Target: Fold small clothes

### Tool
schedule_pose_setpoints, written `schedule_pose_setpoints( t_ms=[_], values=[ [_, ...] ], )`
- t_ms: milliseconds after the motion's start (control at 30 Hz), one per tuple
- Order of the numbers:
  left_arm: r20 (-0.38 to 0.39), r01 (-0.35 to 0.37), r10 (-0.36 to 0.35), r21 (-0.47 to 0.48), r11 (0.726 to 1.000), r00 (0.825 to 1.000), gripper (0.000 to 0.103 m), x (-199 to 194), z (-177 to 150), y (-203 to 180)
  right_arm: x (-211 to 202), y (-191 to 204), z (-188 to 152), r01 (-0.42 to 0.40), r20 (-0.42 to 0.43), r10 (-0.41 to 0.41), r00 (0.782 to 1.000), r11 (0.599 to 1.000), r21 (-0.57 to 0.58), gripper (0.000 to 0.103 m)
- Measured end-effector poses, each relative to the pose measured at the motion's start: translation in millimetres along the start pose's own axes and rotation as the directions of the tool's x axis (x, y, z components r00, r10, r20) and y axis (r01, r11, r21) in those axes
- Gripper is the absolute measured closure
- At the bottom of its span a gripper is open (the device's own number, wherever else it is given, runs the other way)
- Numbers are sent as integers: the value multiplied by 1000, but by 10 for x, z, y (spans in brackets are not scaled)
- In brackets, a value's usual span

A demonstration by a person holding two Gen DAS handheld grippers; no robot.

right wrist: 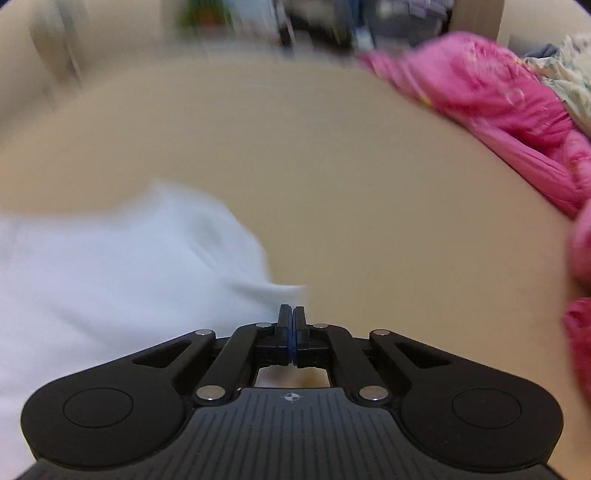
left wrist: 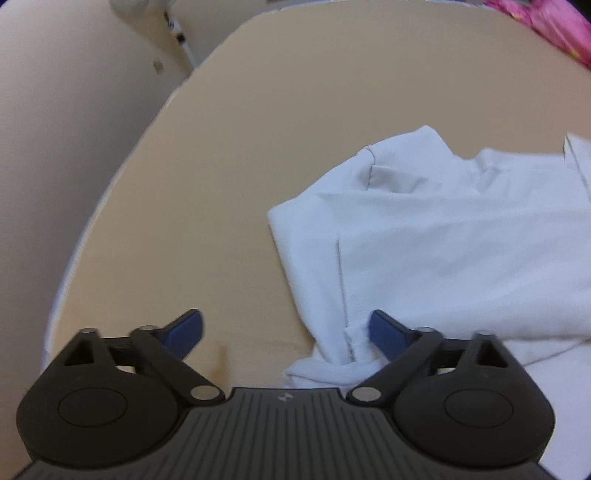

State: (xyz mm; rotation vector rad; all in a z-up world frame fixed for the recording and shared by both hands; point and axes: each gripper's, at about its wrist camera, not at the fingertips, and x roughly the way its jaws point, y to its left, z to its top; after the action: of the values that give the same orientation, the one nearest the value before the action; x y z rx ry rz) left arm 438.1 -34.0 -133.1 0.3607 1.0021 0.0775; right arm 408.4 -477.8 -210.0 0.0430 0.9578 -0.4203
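Observation:
A white garment (left wrist: 443,236) lies partly folded on the tan table (left wrist: 240,166), right of centre in the left wrist view. My left gripper (left wrist: 286,330) is open; a bunched corner of the white garment lies between its blue fingertips (left wrist: 388,334), by the right one. In the right wrist view the white garment (right wrist: 110,266) is blurred at the left. My right gripper (right wrist: 291,314) is shut; a white edge sits just at its tips, and I cannot tell if it is pinched.
A pile of pink clothes (right wrist: 498,110) lies at the table's far right, and shows in the left wrist view (left wrist: 546,26) too. The table's curved edge (left wrist: 110,192) runs along the left, with a wall and a white cable beyond.

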Motion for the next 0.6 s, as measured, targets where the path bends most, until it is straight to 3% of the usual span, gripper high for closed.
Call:
schedule_pose_setpoints(
  t_ms=[67,133,200,267,367,467,600],
  values=[
    [7,-11,11,33,999,1000,0,-48,-52,23,51,-18,-15,59,27,-59,998,998,9,103],
    [4,-16,15,37,999,1000,0,-128,-139,80,-97,-150,-38,21,24,-23,999,994,103,101],
    [10,-30,30,30,999,1000,0,-253,-265,111,-420,-267,-157,-77,76,65,995,985,157,87],
    [2,-33,33,16,999,999,1,-458,-470,119,-894,-319,-388,-133,127,115,985,980,147,52],
    [-55,-43,43,-5,999,998,1,-790,-834,67,-1732,-294,-832,-220,171,200,965,969,113,36],
    [-90,-18,16,-23,1000,996,1,-1248,-1234,32,-2482,-141,-1276,-297,155,283,947,952,77,25],
    [-92,26,-28,-20,999,995,1,-1829,-1697,-52,-3203,119,-1704,-370,129,358,925,926,75,23]
  ],
)
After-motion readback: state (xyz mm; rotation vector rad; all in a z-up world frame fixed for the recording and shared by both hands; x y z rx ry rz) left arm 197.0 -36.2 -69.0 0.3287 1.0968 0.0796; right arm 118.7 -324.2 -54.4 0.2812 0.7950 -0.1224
